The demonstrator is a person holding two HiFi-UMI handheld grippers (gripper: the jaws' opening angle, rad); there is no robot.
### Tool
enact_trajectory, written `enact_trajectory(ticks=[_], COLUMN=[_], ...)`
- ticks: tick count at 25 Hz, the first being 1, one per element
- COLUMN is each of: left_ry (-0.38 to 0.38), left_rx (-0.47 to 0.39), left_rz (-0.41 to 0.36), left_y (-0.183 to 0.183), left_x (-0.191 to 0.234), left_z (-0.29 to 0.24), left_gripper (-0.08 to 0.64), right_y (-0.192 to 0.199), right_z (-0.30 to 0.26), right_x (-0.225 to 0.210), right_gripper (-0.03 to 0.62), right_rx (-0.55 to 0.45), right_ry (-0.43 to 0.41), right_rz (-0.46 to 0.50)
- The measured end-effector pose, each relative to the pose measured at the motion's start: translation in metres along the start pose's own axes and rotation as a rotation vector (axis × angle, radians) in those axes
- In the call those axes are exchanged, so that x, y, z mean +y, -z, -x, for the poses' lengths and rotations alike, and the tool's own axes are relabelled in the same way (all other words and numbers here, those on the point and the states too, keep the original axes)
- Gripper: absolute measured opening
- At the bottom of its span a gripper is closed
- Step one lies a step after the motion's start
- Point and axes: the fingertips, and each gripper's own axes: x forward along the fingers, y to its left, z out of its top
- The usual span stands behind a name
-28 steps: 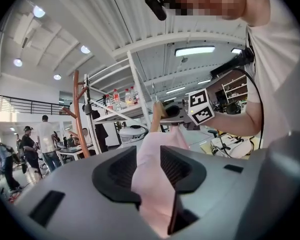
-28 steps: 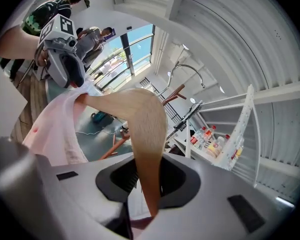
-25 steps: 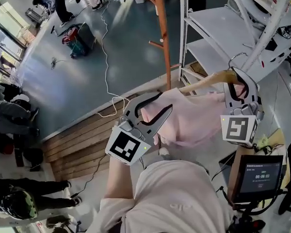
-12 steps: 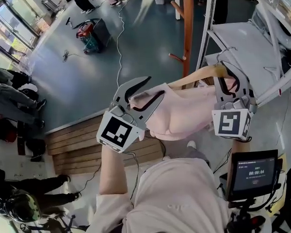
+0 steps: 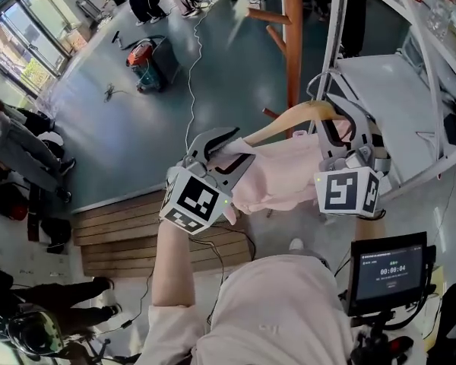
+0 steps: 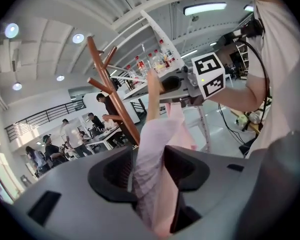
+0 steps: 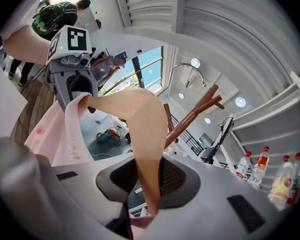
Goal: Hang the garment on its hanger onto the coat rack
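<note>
Left gripper [image 5: 232, 147]: jaws opening, pink garment [image 5: 281, 181] lying between them | right gripper [image 5: 348, 124]: jaws pinching wooden hanger [image 5: 292, 115] | garment hanging mid-frame, its hanger just below the coat rack [image 5: 292, 44] | shelf [image 5: 380, 90] edge crowding right; floor [image 5: 137, 120] lying open left.

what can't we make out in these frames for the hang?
- Left gripper pad contact on the garment: left gripper view, jaws opening, fabric fills the gap.
- Coat rack base: head view, behind hanger and garment.
- Coat rack top: head view, cut by the top edge.
- Bottle labels: right gripper view, too small.
</note>
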Motion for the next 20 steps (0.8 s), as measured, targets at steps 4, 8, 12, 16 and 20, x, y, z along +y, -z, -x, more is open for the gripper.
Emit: enact_trajectory(ticks=[4,8,12,16,20], left_ry=[0.040,0.042,0.016,-0.018,-0.042], left_rx=[0.034,0.085,0.092,0.099,0.130], left_rz=[0.075,0.063,0.060,0.063,0.051], left_y=[-0.001,-0.011,-0.036,-0.063,-0.095], left_x=[0.008,0.013,0.037,0.063,0.096], left_z=[-0.009,-0.005,0.008,0.022,0.010], left_gripper=[0.144,0.043,0.040,0.040,0.040], right_y=[-0.003,-0.015,-0.041,-0.066,-0.074], right_z=[-0.013,-0.026,-0.036,-0.048,-0.076], right_x=[-0.008,-0.021,-0.046,-0.072,-0.109], right_gripper=[0.100,0.100,0.100,0.100,0.100], right_rx=[-0.017,-0.046,-0.072,-0.098,-0.155], right_ry=[-0.023,-0.056,-0.076,-0.084,-0.122], right_rz=[0.039,0.076,0.075,0.055,0.025])
